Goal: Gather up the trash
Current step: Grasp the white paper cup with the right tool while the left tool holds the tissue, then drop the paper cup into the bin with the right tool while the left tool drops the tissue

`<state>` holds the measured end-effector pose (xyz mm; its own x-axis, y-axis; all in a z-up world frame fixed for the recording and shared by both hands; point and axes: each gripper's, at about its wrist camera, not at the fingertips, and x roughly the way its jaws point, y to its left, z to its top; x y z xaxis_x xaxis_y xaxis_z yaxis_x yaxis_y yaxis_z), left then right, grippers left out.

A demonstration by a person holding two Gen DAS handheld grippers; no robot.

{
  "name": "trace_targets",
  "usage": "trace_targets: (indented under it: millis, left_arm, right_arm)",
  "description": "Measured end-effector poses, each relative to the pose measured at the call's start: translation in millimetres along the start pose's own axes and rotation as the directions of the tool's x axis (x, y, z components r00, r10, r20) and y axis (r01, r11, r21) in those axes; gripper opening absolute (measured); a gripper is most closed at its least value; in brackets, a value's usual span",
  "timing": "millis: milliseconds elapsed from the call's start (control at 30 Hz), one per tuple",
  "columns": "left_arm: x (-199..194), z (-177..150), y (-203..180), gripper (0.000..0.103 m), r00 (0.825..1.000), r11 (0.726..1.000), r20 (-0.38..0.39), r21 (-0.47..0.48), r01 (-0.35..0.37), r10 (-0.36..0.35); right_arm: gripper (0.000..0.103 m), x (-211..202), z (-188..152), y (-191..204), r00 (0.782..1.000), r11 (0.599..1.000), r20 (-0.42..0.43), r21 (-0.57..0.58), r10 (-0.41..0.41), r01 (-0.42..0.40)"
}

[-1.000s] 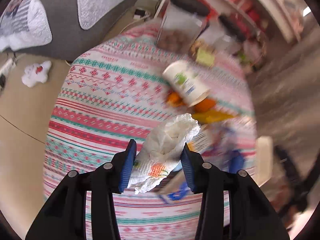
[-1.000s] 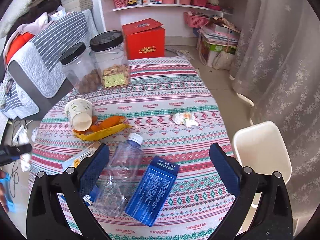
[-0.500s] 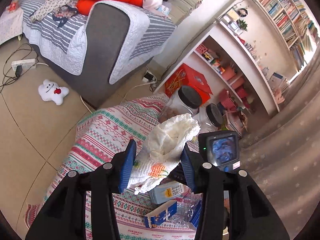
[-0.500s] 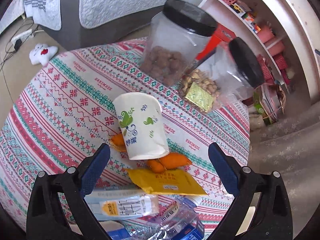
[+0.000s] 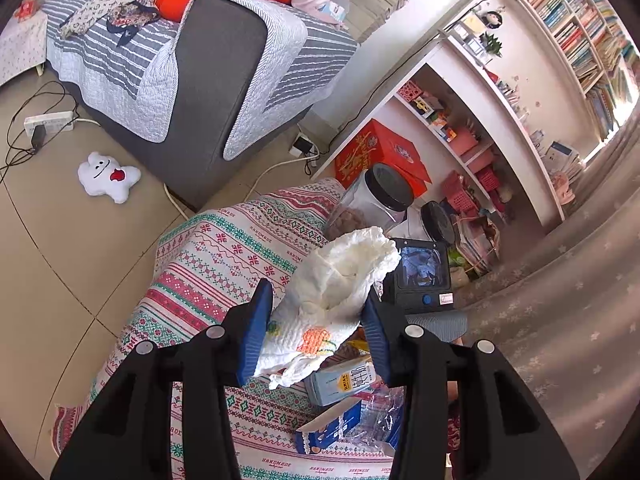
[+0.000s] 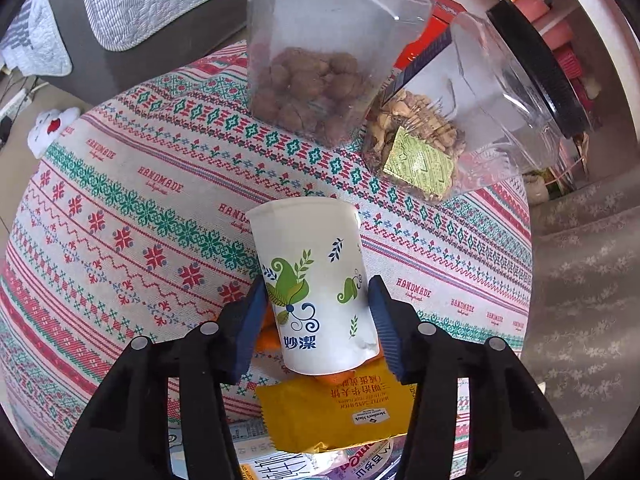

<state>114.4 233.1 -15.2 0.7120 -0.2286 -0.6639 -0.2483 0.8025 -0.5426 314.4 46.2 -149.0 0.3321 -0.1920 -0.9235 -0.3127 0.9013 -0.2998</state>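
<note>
Collecting trash from a round table with a patterned cloth (image 6: 120, 216). The left gripper (image 5: 316, 328) is clenched on a crumpled paper towel (image 5: 336, 292), carried aloft above the table's edge. The right gripper (image 6: 316, 320) brackets a paper cup (image 6: 316, 284) lying on its side atop orange peel (image 6: 268, 336) and a yellow wrapper (image 6: 336, 416); both pads sit at the cup's walls, but whether they already grip cannot be told. Behind stand 2 lidded jars (image 6: 320, 80), not trash. Step in hand: securing the cup. The next move probably calls for a gentle squeeze, since thin paper crushes, then a lift clear of the peel.
</note>
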Motion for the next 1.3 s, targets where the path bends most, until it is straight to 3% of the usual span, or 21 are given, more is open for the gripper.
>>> trace_targets:
  millis: [200, 533, 800, 967, 1167, 1300]
  left_arm:
    - [2.8, -0.4, 1.9, 0.044, 1.000, 1.000, 0.001, -0.017, -0.003, 0.003]
    - [7.1, -6.6, -11.6, 0.044, 1.000, 1.000, 0.003, 0.013, 0.021, -0.021]
    - [9.2, -15.0, -25.9, 0.044, 0.999, 0.998, 0.009, 0.051, 0.036, -0.037]
    - [15.9, -21.5, -35.5, 0.044, 0.999, 0.997, 0.005, 0.073, 0.036, -0.037]
    - [26.4, -32.1, -52.1, 0.044, 1.000, 0.992, -0.012, 0.120, 0.028, -0.027]
    - [31.5, -38.0, -63.4, 0.044, 1.000, 0.988, -0.010, 0.150, 0.024, -0.023]
  right_arm:
    - [0.045, -23.0, -4.2, -35.7, 0.994, 0.985, 0.068, 0.144, 0.089, -0.098]
    - [0.045, -97.6, -22.4, -89.1, 0.947, 0.953, 0.312, 0.257, 0.075, -0.160]
    - [0.046, -141.2, -64.9, -144.0, 0.895, 0.922, 0.445, 0.355, -0.021, -0.155]
    - [0.047, -153.9, -105.6, -188.1, 0.866, 0.878, 0.479, 0.466, -0.142, -0.114]
    - [0.048, -151.6, -167.3, -245.3, 0.837, 0.784, 0.459, 0.618, -0.299, -0.059]
    - [0.049, -142.9, -213.0, -280.7, 0.820, 0.691, 0.395, 0.723, -0.413, 0.000]
